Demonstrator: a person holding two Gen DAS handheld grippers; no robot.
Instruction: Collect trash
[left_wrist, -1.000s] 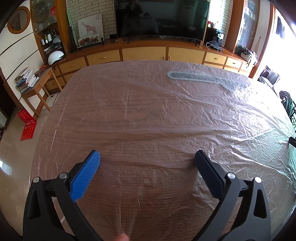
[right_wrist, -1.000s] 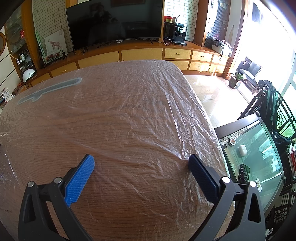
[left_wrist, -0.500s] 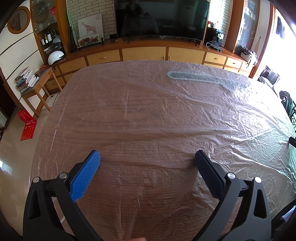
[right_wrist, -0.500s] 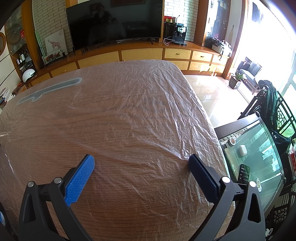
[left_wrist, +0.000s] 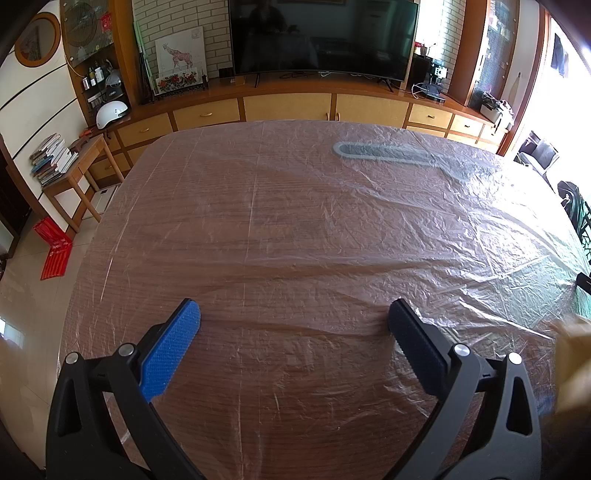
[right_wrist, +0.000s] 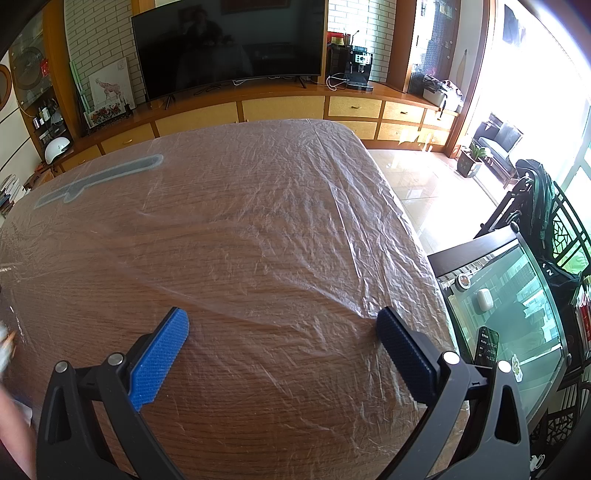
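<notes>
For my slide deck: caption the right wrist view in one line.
Open right hand-held gripper above a plastic sheet covering a wooden table, facing a television.

No legible text anywhere; phone (right_wrist: 487, 347) screen characters — too small.

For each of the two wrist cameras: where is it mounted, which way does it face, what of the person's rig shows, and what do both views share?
Left wrist: sits behind the open left gripper, facing across the plastic-covered table toward the TV; both fingers show.
Right wrist: sits behind the open right gripper, facing the table's right edge and the glass tank; both fingers show.
Shared: table, TV, grey strip under the plastic.
</notes>
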